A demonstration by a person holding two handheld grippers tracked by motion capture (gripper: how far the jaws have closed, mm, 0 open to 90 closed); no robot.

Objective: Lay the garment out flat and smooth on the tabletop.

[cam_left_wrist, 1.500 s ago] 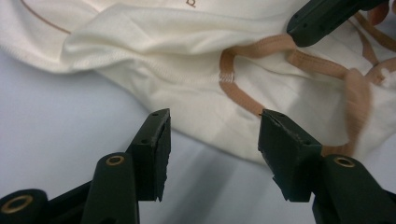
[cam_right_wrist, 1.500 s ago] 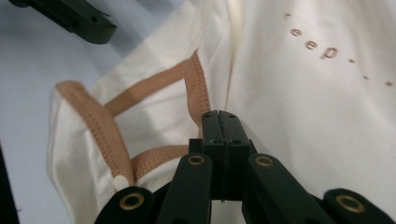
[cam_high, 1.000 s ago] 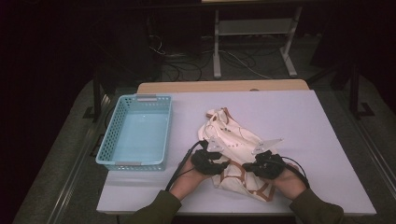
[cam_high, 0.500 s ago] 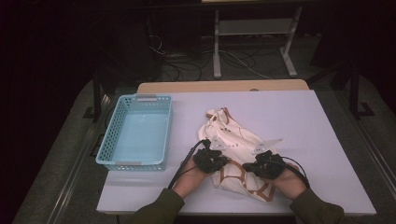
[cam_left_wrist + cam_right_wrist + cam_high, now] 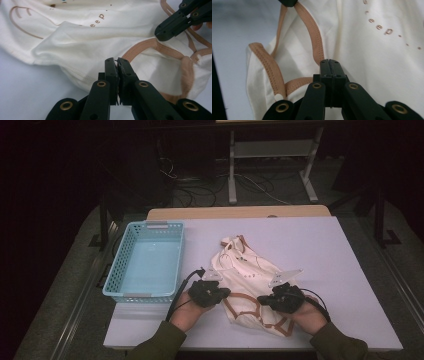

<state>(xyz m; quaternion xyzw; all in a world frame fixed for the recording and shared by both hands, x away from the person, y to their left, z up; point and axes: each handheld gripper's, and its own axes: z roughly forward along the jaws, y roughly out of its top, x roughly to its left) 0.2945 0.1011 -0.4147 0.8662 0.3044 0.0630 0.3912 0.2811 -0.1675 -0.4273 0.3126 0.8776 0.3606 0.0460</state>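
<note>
Pale desk (image 5: 350, 270) bearing a blue basket (image 5: 147, 260) left of the cream garment (image 5: 245, 270), garment spread beside the basket, likely for folding before going in. Left tongs (image 5: 220, 292) just clenched on the garment's near-left hem, cloth pinched between the jaws in the left gripper view. Right tongs (image 5: 272, 299) clamped on the garment's brown-trimmed near edge, well right of the basket, likely holding it taut.
</note>
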